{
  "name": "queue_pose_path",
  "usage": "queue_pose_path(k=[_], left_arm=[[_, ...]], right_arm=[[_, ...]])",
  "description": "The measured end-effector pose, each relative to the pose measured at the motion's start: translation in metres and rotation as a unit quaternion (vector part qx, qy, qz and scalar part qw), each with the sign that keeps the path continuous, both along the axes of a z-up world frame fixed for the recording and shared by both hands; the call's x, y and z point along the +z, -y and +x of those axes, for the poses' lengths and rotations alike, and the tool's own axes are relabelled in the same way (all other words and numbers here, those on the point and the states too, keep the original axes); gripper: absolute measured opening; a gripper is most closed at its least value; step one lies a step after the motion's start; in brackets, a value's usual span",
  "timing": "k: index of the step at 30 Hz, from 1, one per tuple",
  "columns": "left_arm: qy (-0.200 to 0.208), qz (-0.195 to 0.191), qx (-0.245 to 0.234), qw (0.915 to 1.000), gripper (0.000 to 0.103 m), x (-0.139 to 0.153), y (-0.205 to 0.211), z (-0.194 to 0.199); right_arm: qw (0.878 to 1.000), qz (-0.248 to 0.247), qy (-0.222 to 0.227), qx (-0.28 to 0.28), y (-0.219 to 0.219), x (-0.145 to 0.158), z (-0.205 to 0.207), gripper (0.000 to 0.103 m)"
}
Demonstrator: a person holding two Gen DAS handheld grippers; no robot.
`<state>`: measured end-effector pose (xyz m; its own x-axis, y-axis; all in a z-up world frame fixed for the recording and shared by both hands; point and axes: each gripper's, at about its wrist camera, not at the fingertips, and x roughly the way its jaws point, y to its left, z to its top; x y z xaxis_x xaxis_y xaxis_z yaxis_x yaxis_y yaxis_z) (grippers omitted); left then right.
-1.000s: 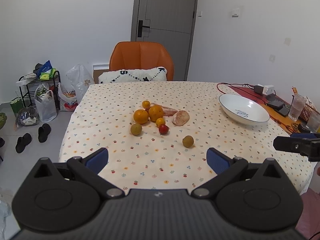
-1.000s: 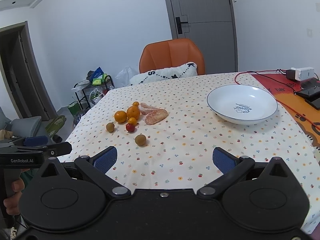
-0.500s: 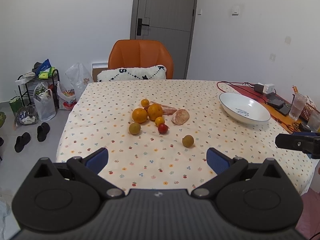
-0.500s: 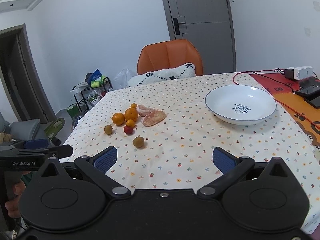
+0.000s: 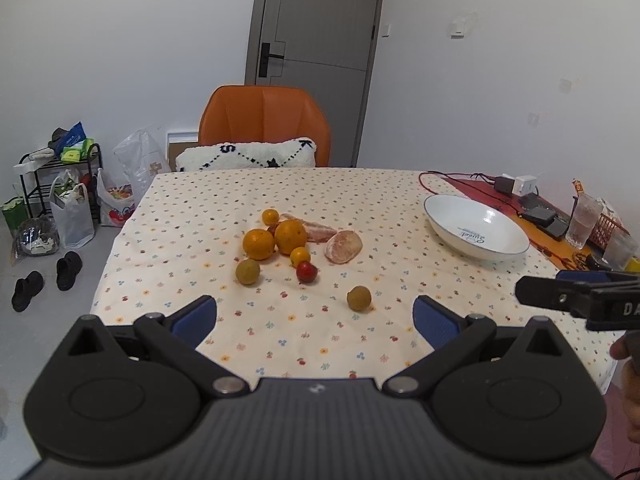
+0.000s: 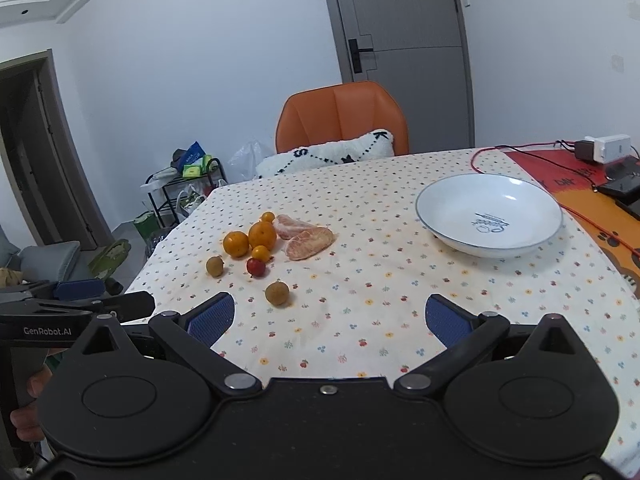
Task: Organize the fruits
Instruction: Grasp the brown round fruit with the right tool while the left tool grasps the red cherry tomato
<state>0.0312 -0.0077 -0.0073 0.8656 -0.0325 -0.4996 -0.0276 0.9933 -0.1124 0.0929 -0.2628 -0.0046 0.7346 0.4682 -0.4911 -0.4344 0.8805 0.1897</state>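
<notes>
Fruits (image 5: 292, 248) lie mid-tabletop, bowl (image 5: 476, 232) empty at the right edge; both grippers' jaws gape empty, so take the nearest first.

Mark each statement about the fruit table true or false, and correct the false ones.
1. The bowl is empty. True.
2. Both tools, left and right, are open. True.
3. The red fruit lies in the bowl. False: it lies on the cloth beside the oranges.
4. The right tool grips a brown fruit. False: it holds nothing; the nearest brown fruit lies on the cloth.
5. An orange chair stands behind the table. True.
</notes>
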Motion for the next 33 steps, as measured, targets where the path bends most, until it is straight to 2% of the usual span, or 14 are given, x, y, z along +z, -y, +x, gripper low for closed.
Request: queue_pose_path(k=[4, 13, 17, 23, 27, 29, 33], left_arm=[[0.004, -0.010, -0.004, 0.9999, 0.103, -0.005, -0.001, 0.012], [0.002, -0.012, 0.004, 0.9999, 0.101, -0.020, -0.016, 0.039], [0.005, -0.006, 0.012, 0.9999, 0.094, -0.023, -0.025, 0.049], [-0.002, -0.010, 0.009, 0.9999, 0.075, -0.031, -0.031, 0.067], [-0.014, -0.012, 0.002, 0.9998, 0.072, -0.039, -0.029, 0.080], [-0.021, -0.012, 0.000, 0.9997, 0.066, -0.043, -0.028, 0.086], [-0.025, -0.005, -0.002, 0.9997, 0.064, -0.048, -0.025, 0.097]], right_arm=[[1.000, 0.008, 0.008, 0.005, -0.006, -0.005, 0.009, 0.103], [0.999, 0.018, -0.014, 0.033, -0.026, -0.026, 0.042, 0.102], [0.998, 0.027, -0.040, 0.049, -0.036, -0.038, 0.055, 0.084], [0.996, 0.033, -0.051, 0.058, -0.052, -0.048, 0.066, 0.075], [0.995, 0.033, -0.063, 0.069, -0.063, -0.057, 0.076, 0.064], [0.994, 0.034, -0.071, 0.073, -0.067, -0.063, 0.082, 0.060], [0.992, 0.041, -0.087, 0.080, -0.071, -0.072, 0.094, 0.051]])
